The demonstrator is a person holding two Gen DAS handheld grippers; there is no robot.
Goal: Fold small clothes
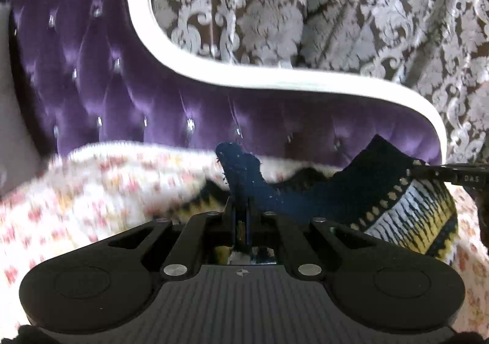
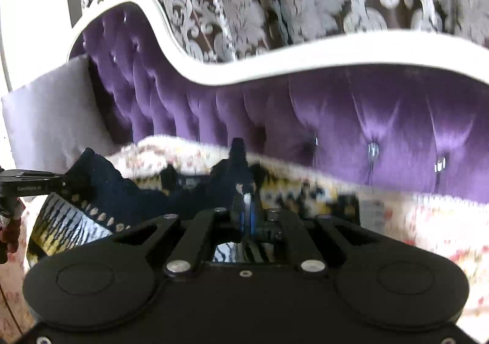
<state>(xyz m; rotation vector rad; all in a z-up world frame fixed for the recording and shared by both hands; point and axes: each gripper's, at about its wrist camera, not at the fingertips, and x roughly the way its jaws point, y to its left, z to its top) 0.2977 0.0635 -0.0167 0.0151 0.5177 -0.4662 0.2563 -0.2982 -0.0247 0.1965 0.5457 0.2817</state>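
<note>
While both grippers hold it up, the small dark blue knitted garment with yellow, white and black pattern bands (image 1: 406,215) hangs stretched between them, above the fluffy white blanket with pink and yellow flowers (image 1: 101,188).

Seen from the left wrist camera, the left gripper (image 1: 241,191) is pinched tight on a dark blue edge of the garment, and a bit of the cloth sticks up above its tips at about 12 o'clock. The rest of the garment runs off toward 3 o'clock, where the tip of the right gripper (image 1: 428,168) bites another edge of it. The patterned part sags down at about 4 o'clock.

Seen from the right wrist camera, the right gripper (image 2: 244,191) is squeezed closed on the garment (image 2: 76,221), with dark cloth poking up past its tips. The garment stretches toward 9 o'clock, where the left gripper (image 2: 62,180) comes in from the edge and clamps the far corner. The picture is blurry here.

Behind the blanket (image 2: 428,221) stands the purple velvet sofa back with shiny buttons (image 1: 107,84) and a curvy white frame. A pale grey cushion (image 2: 52,117) leans at 9 o'clock. A brown curtain with silver leaf shapes (image 1: 336,7) fills the top at 12 o'clock.
</note>
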